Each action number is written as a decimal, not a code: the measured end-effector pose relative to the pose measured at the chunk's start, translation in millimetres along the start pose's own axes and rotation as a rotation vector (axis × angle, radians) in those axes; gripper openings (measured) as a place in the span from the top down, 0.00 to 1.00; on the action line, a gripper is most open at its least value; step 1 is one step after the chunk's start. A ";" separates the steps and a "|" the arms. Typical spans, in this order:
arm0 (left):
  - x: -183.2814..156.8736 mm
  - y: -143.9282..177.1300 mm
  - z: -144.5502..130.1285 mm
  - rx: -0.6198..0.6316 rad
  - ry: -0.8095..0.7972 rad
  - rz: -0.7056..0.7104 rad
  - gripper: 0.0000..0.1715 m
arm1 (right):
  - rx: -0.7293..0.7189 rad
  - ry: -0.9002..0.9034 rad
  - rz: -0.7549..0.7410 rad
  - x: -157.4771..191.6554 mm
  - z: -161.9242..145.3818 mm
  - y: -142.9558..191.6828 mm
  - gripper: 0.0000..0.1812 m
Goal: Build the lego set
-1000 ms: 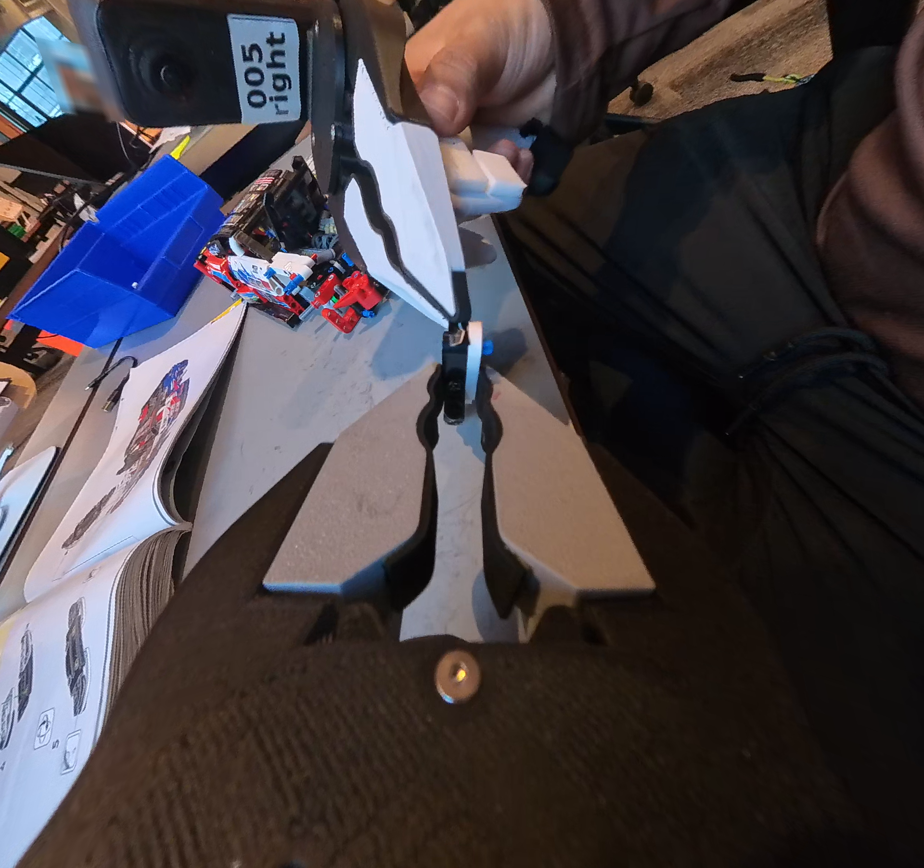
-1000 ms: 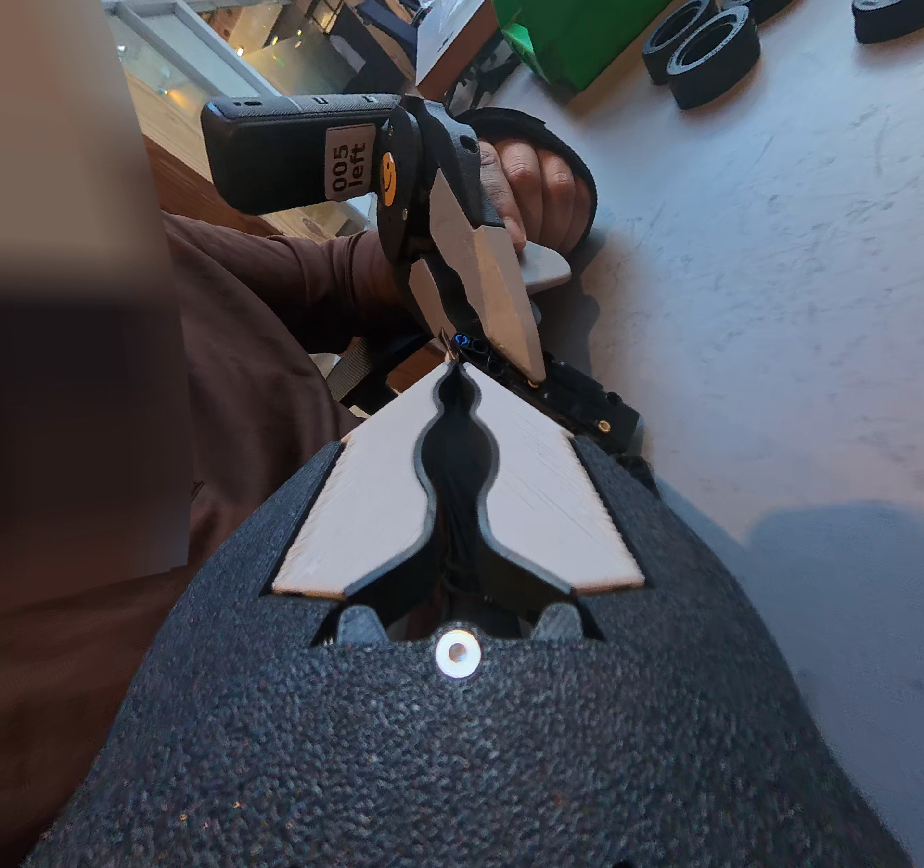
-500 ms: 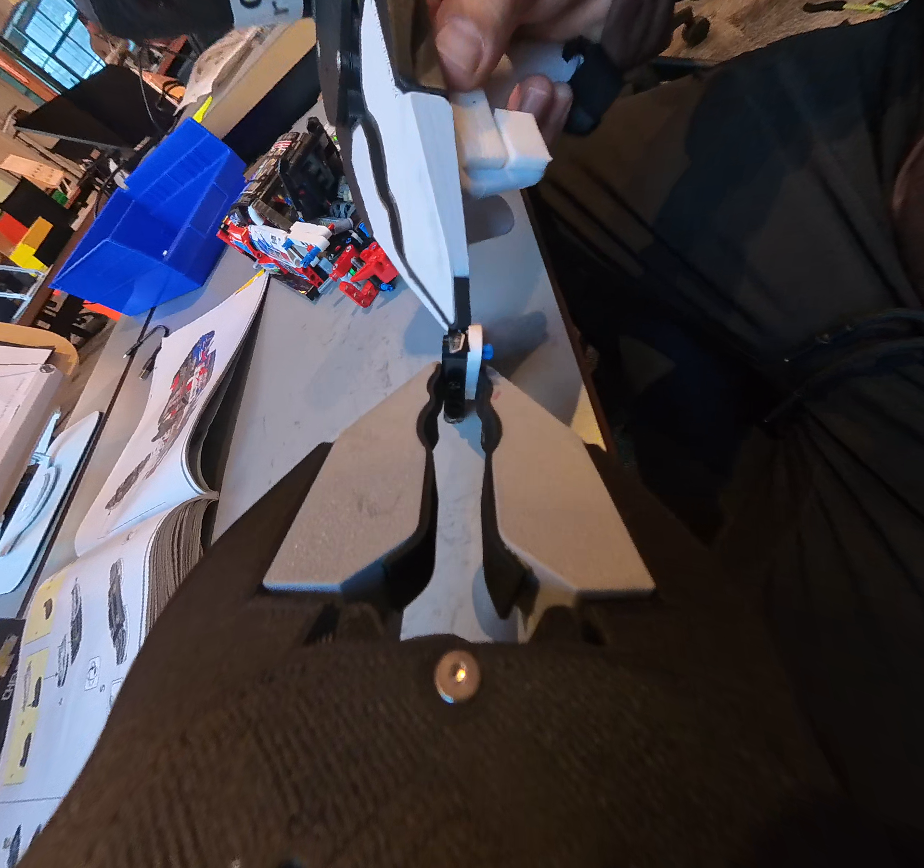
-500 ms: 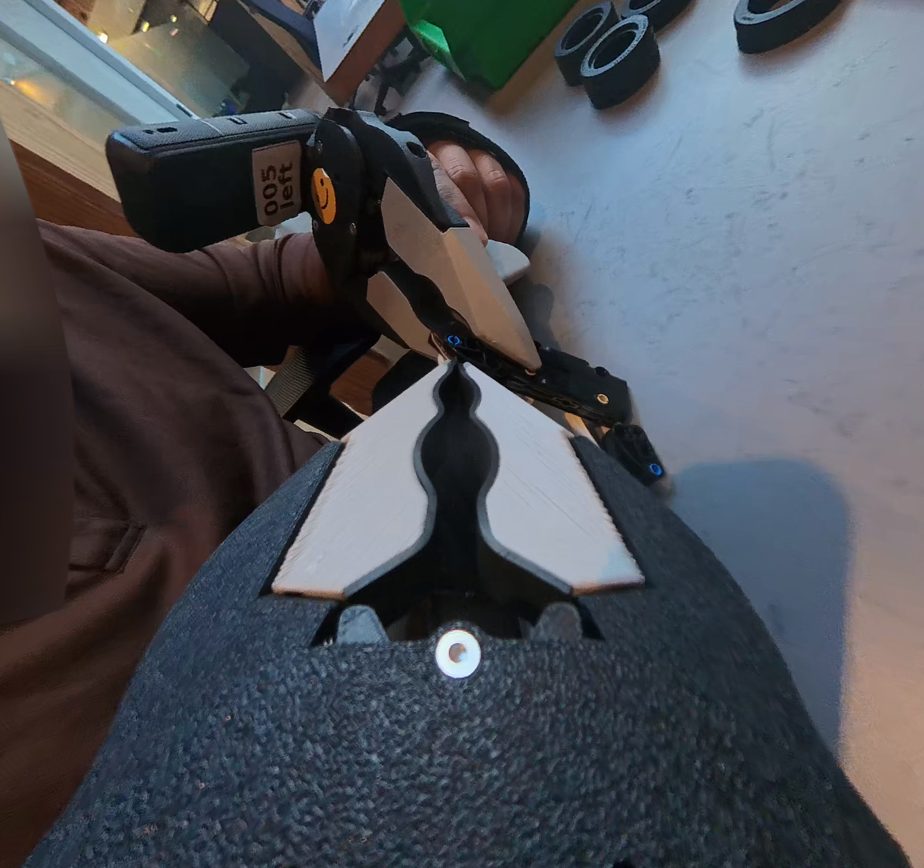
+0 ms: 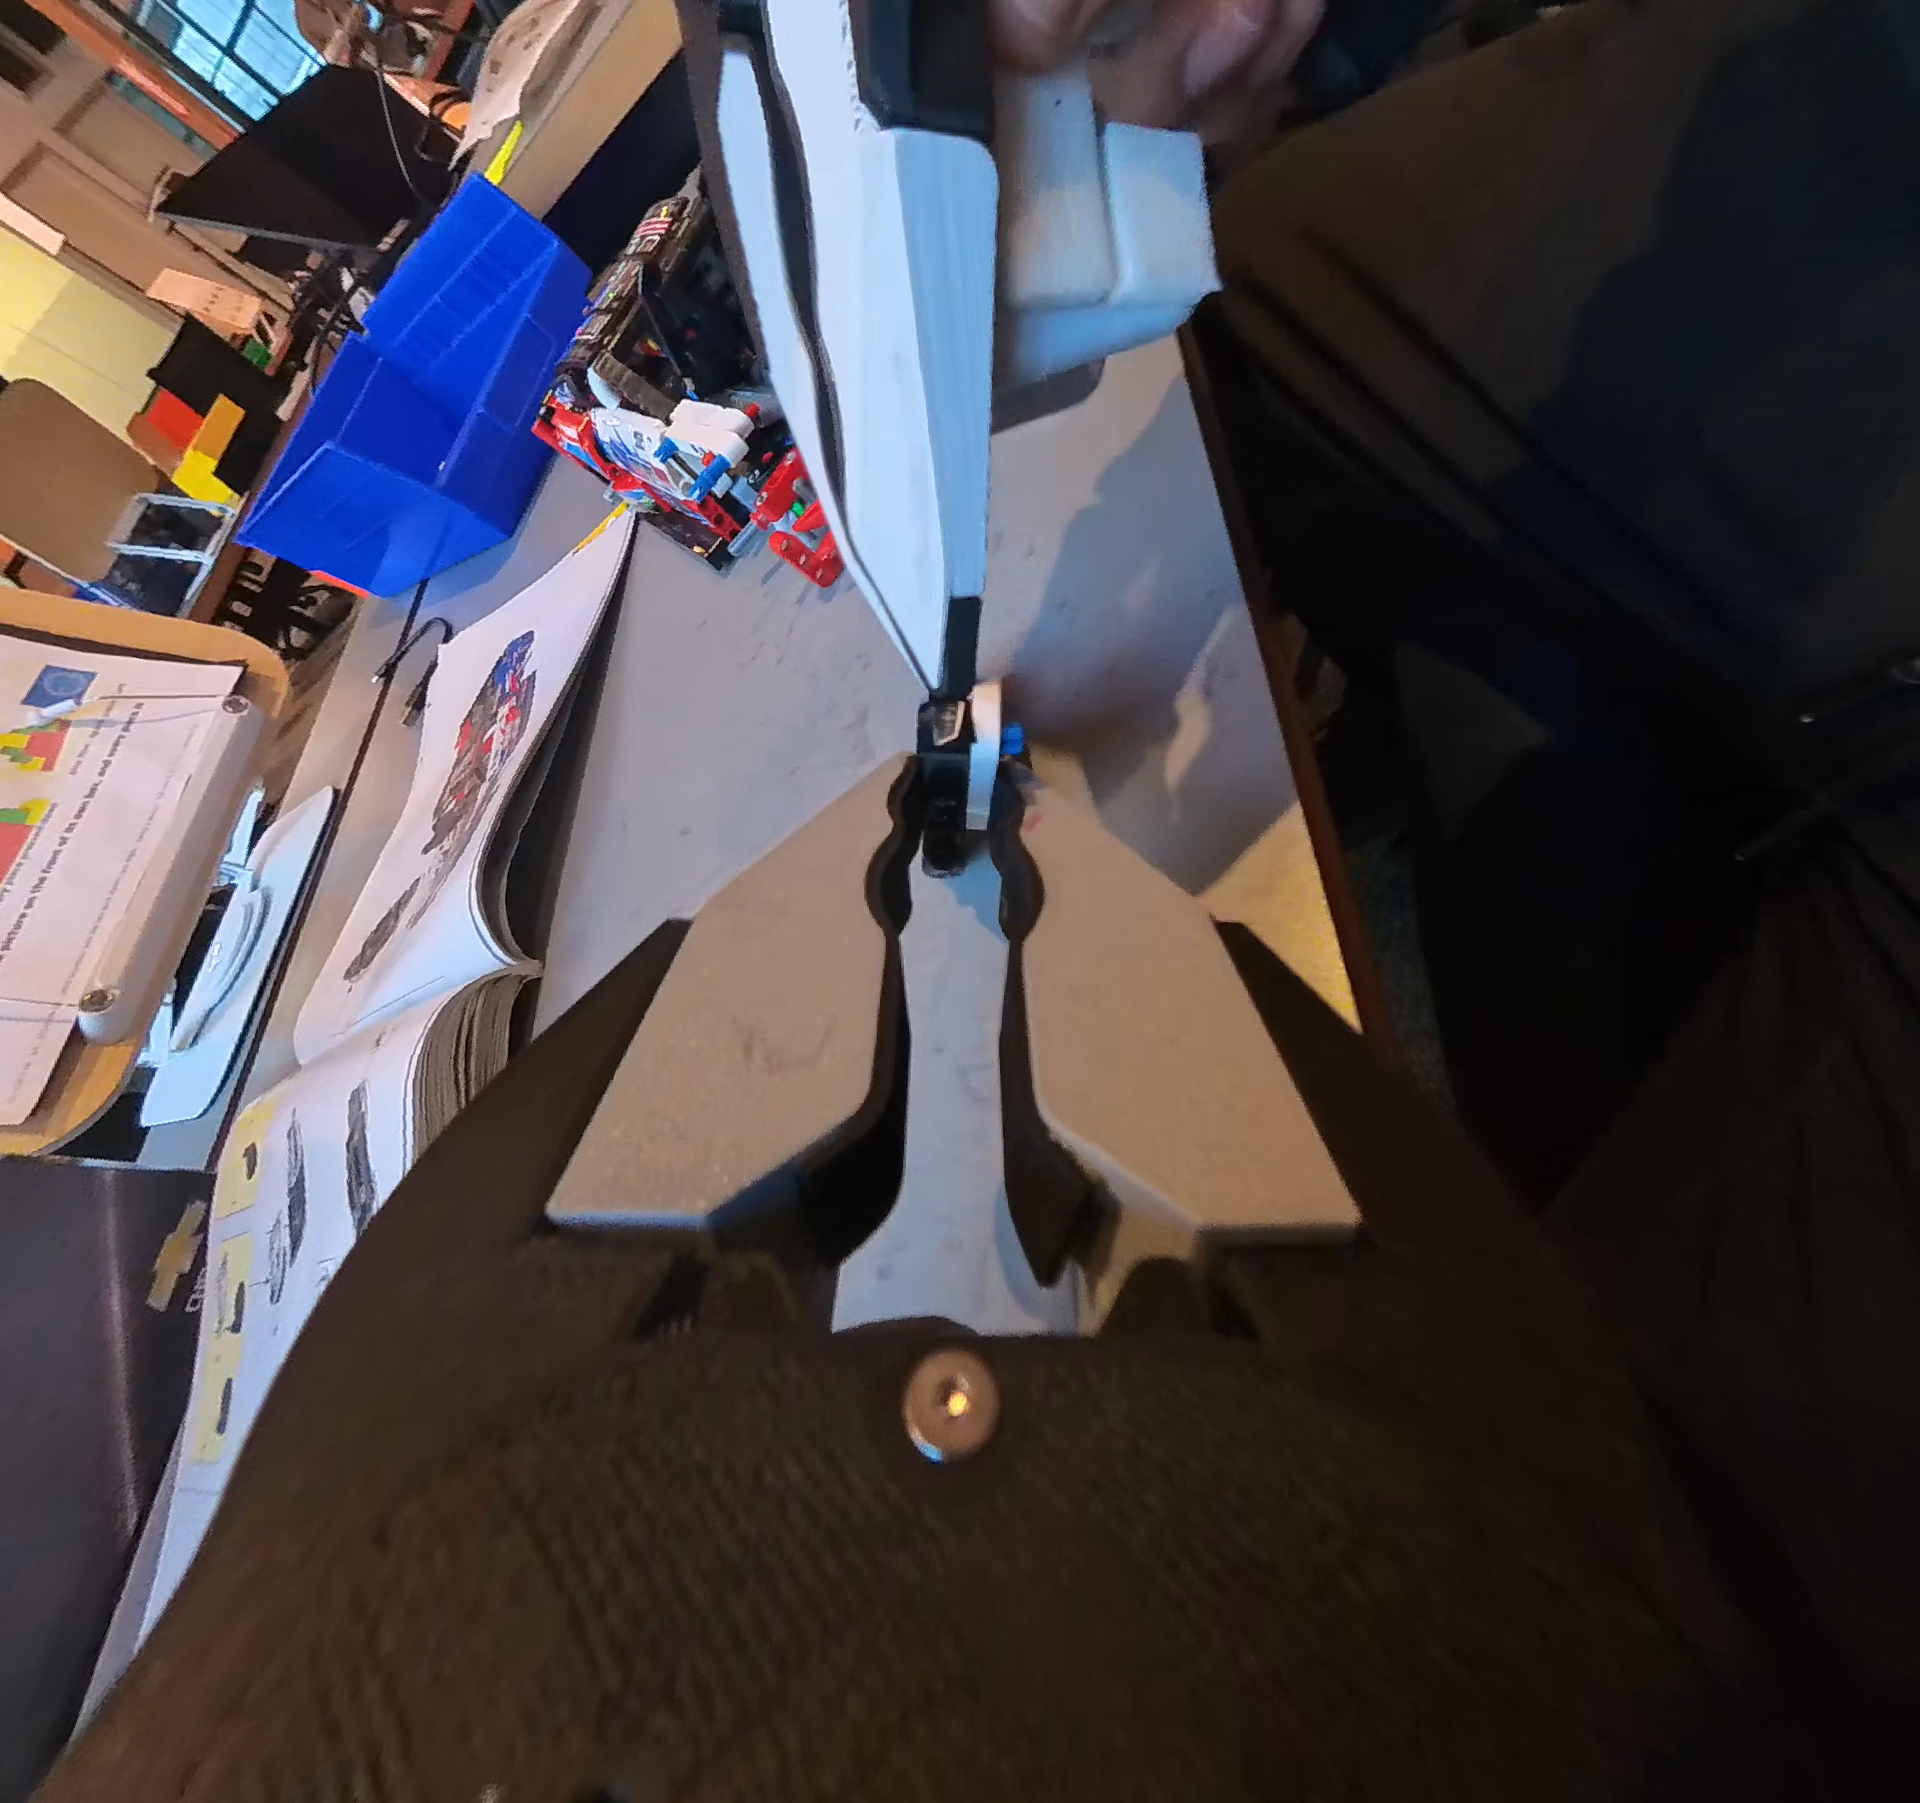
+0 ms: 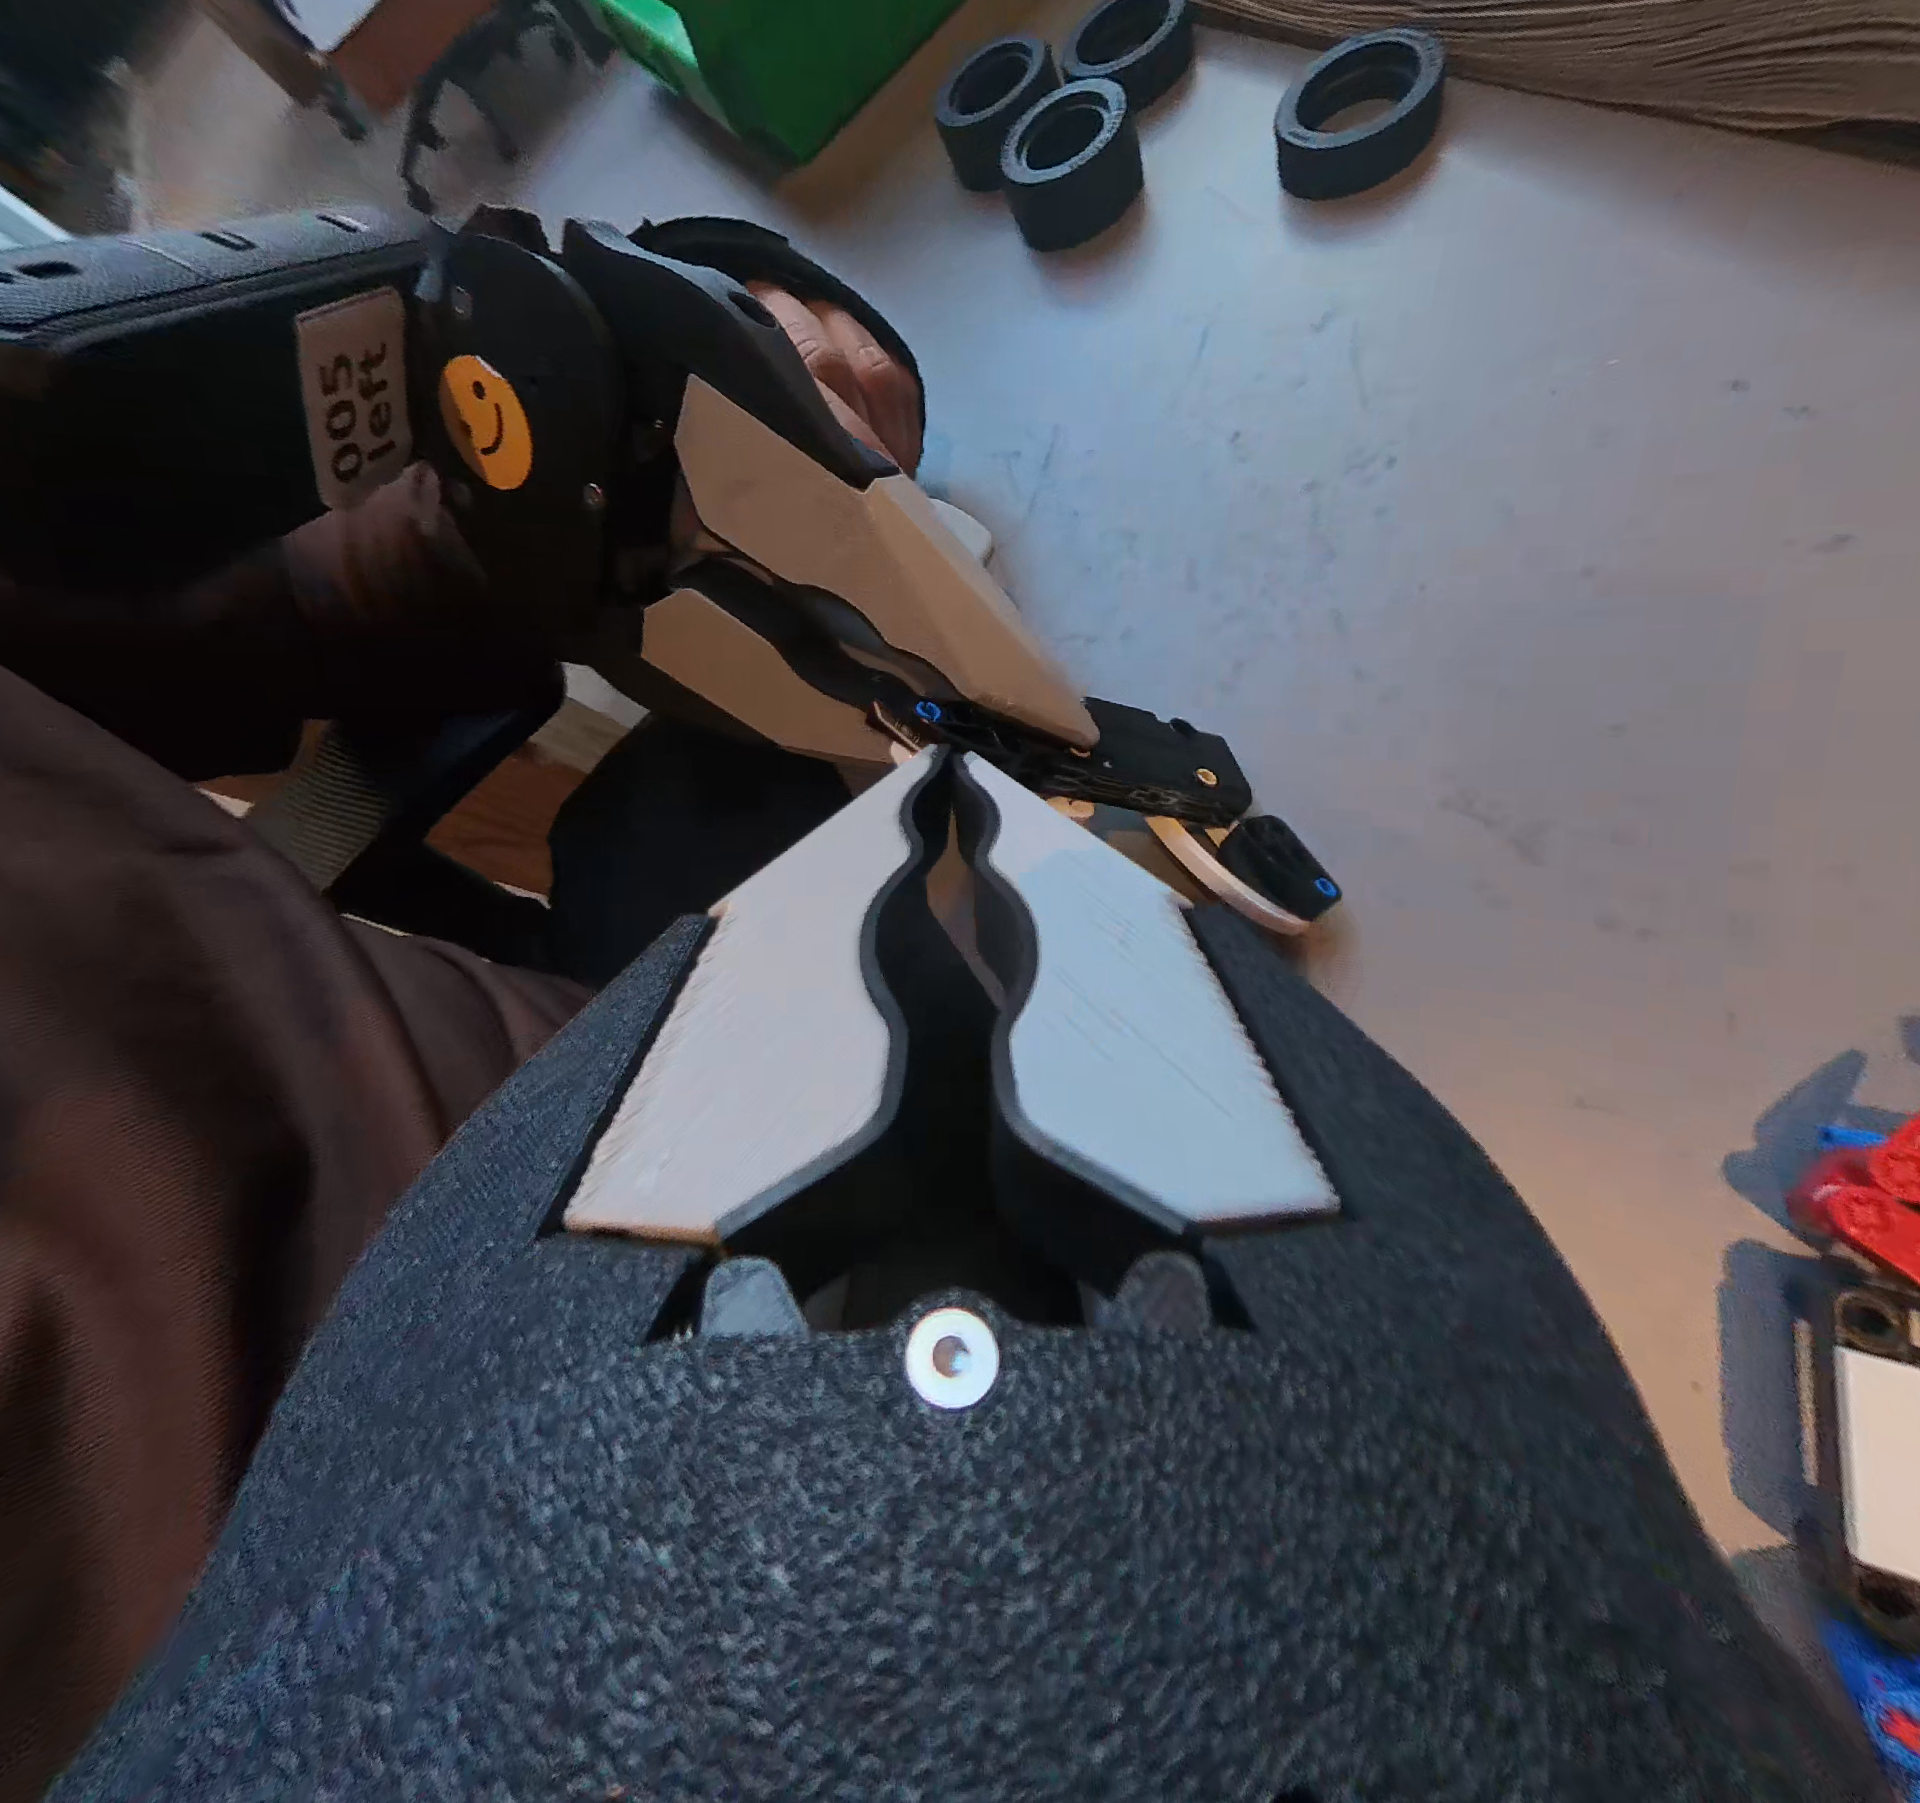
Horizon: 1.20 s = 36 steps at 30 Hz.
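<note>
Grey tabletop [image 6: 1558, 558], four loose tyres [image 6: 1070, 164], manual [image 5: 499, 777] nearby. My left gripper [image 5: 958, 797] clamps black-white lego subassembly [image 5: 961, 782] over table edge; my right gripper [image 6: 948, 761] pinched closed, tips touching it. Light, rigid, likely pops apart; grip beam mid-length.

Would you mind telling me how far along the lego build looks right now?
Partly done: a red, white and black model already stands on the table. In hand, the left tongs are shut on a small black and white sub-assembly, with the right tongs shut and touching it. Left: four loose black tyres and attaching this piece.
</note>
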<state>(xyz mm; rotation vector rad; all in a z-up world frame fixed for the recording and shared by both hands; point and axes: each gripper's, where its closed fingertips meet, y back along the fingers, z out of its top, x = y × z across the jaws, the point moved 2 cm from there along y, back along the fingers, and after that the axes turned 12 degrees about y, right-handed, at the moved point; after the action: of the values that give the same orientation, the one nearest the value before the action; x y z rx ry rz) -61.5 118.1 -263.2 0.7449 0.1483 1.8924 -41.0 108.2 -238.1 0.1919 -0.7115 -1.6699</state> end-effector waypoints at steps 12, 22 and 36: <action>3.8 -3.0 -3.3 0.040 -0.042 0.065 0.95 | 0.063 0.118 -0.184 -3.3 0.0 -1.1 1.00; 4.0 -3.6 -3.2 0.045 -0.056 0.081 0.95 | 0.093 0.202 -0.343 -10.1 1.2 2.1 0.90; 7.7 4.9 11.9 -0.075 0.018 0.051 0.94 | -0.132 0.184 -0.287 0.5 13.0 23.1 0.94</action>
<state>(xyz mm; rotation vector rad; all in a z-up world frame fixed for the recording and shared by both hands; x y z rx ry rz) -60.7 119.8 -248.3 0.6867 0.0694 1.9429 -28.3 110.8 -214.9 0.3621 -0.4479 -1.9359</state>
